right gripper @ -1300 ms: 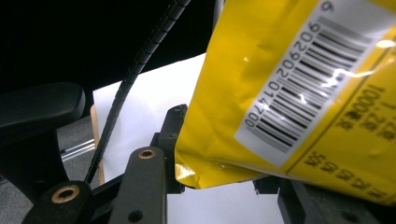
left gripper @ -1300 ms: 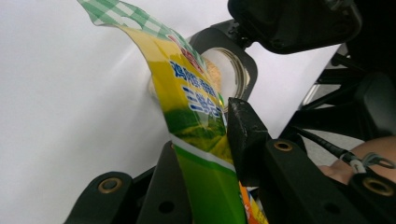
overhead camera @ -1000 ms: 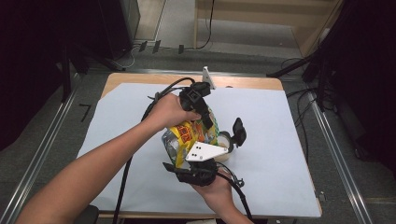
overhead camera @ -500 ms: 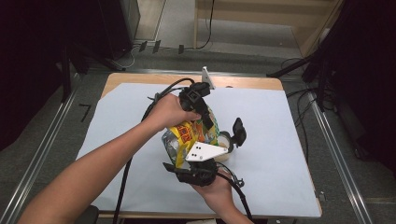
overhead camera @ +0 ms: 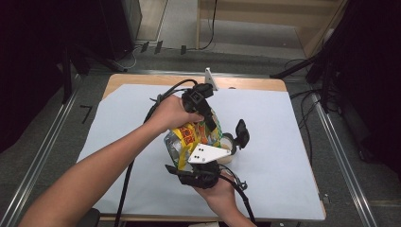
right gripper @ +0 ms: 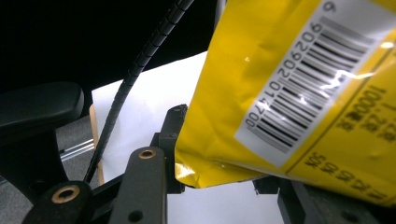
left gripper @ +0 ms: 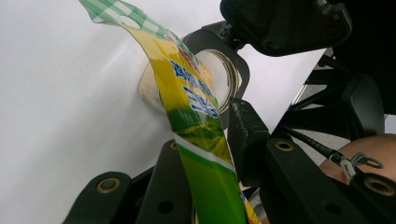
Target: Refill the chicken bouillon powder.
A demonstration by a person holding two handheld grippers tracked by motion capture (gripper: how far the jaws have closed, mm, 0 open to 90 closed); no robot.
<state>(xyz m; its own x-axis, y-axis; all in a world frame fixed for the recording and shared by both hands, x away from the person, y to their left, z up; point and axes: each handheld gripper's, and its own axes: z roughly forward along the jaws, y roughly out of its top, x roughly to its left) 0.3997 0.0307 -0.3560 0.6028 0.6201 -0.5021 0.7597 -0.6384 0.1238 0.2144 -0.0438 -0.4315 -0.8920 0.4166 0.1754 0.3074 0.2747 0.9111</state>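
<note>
While left gripper (overhead camera: 204, 109) fingers clamp yellow bag (overhead camera: 191, 137), right gripper (overhead camera: 222, 151) fingers apparently grip its bottom.

From where I sit, nothing has shifted over the last second: the yellow bag (overhead camera: 191, 137) hangs exactly where it did above the desk (overhead camera: 283, 142) (both of my hands kept their places too).

Yellow bag (right gripper: 299, 93) cut off by right gripper view's edge, hiding right tool's far jaw.
</note>
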